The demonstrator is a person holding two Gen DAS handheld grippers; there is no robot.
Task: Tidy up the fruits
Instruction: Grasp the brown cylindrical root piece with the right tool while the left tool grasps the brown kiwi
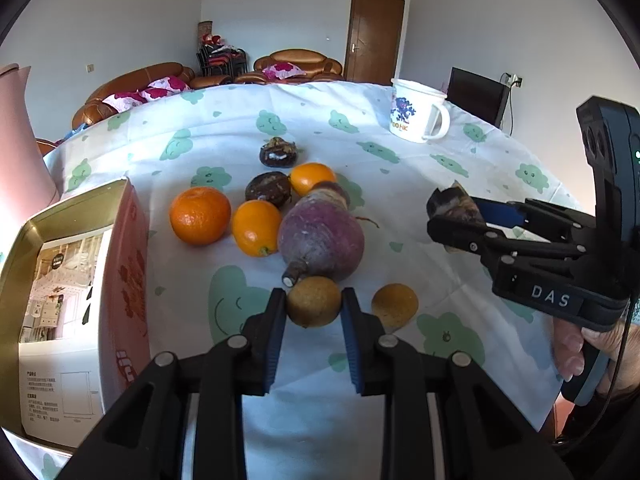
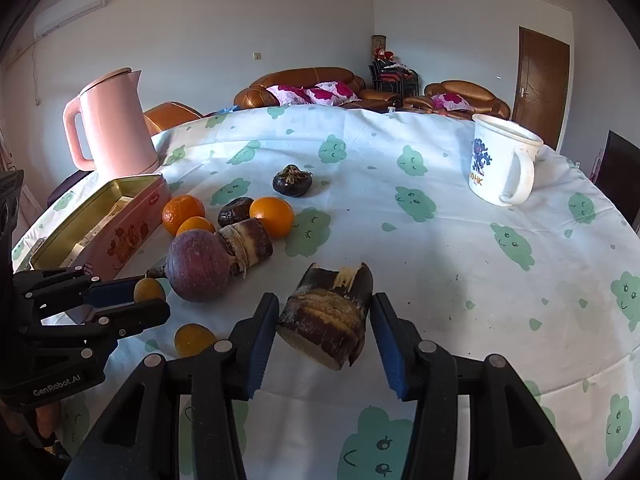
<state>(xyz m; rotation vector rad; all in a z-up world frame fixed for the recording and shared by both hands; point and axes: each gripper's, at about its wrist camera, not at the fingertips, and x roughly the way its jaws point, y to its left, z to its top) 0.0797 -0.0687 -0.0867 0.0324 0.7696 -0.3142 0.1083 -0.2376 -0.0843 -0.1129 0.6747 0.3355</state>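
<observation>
While both hand-held grippers sit at pickup height over the tabletop (image 2: 460, 248), the step in hand looks like a double grasp. The left hand-held gripper (image 1: 314, 307) has its two blue pads against the sides of a small brownish-yellow round fruit (image 1: 314, 307), which lies just in front of the purple root vegetable (image 1: 322, 236); the jaws are narrow and appear closed on it, though whether the fruit is off the cloth I cannot tell. The right hand-held gripper (image 2: 325, 322) straddles a brown cut stalk piece (image 2: 326, 314), its pads just beside each flank with a sliver of gap showing in its own view, so I judge it half-wide and not yet gripping. In the left view it seems to pinch the piece, so this is uncertain.

Left of the purple root vegetable stands the open pink tin (image 1: 124, 276), the likely home for the fruits. Beyond the vegetable lie three oranges, the largest (image 1: 200, 215) nearest the tin, plus two dark water chestnuts (image 1: 267, 189). A second small yellow fruit (image 1: 395, 306) rests just right of the held one. A white mug (image 2: 502, 160) stands well apart.

Next, the left side probably needs a lift and a swing toward the tin, clearing its wall before release. The right jaws should close firmly first, since the stalk is bulky and uneven.
</observation>
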